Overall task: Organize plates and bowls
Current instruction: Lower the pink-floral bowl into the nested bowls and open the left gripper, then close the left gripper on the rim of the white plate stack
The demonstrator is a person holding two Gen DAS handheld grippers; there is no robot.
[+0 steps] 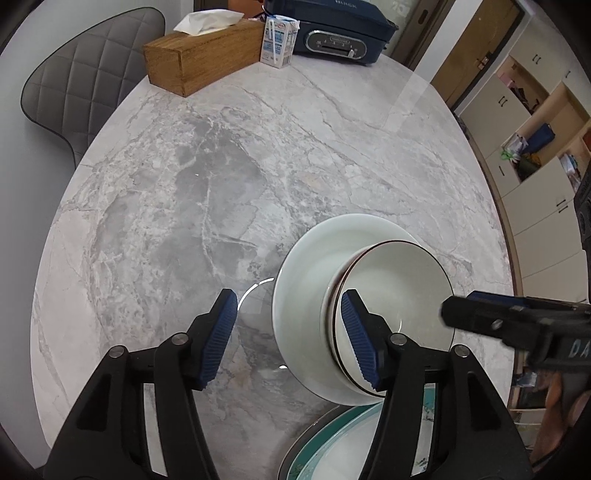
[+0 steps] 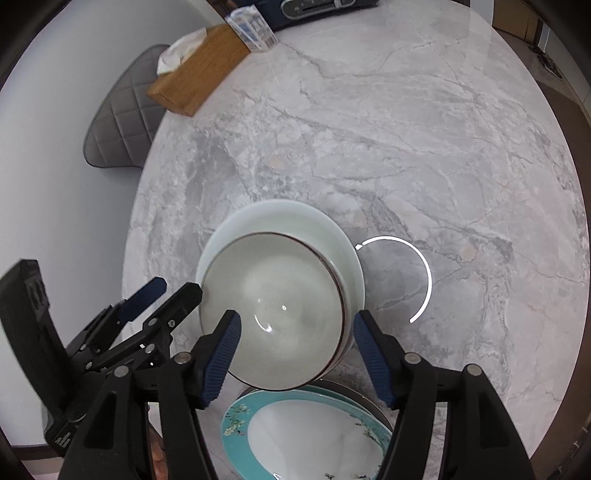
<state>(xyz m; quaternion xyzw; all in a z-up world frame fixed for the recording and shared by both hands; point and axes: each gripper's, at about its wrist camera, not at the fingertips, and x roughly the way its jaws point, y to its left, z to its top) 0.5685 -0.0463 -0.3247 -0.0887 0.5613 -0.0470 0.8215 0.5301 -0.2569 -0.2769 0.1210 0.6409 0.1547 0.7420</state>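
Observation:
A white bowl with a dark rim (image 1: 399, 288) (image 2: 280, 288) sits nested in a larger pale bowl (image 1: 314, 266) (image 2: 295, 218) on the marble table (image 1: 221, 166). Just in front of them lies a teal-rimmed plate with a blossom pattern (image 1: 332, 443) (image 2: 306, 432). My left gripper (image 1: 290, 306) is open at the stack's left side, its right pad over the dark rim and its left pad over bare table. My right gripper (image 2: 297, 321) is open above the dark-rimmed bowl, and its pads press on nothing. Each gripper shows in the other's view: right gripper (image 1: 480, 317), left gripper (image 2: 159, 295).
At the table's far side stand a wooden tissue box (image 1: 199, 62), a small milk carton (image 1: 279, 40) and a dark blue appliance (image 1: 340, 33). A grey quilted chair (image 1: 85, 74) is at the far left. Open cabinets (image 1: 535, 147) line the right wall.

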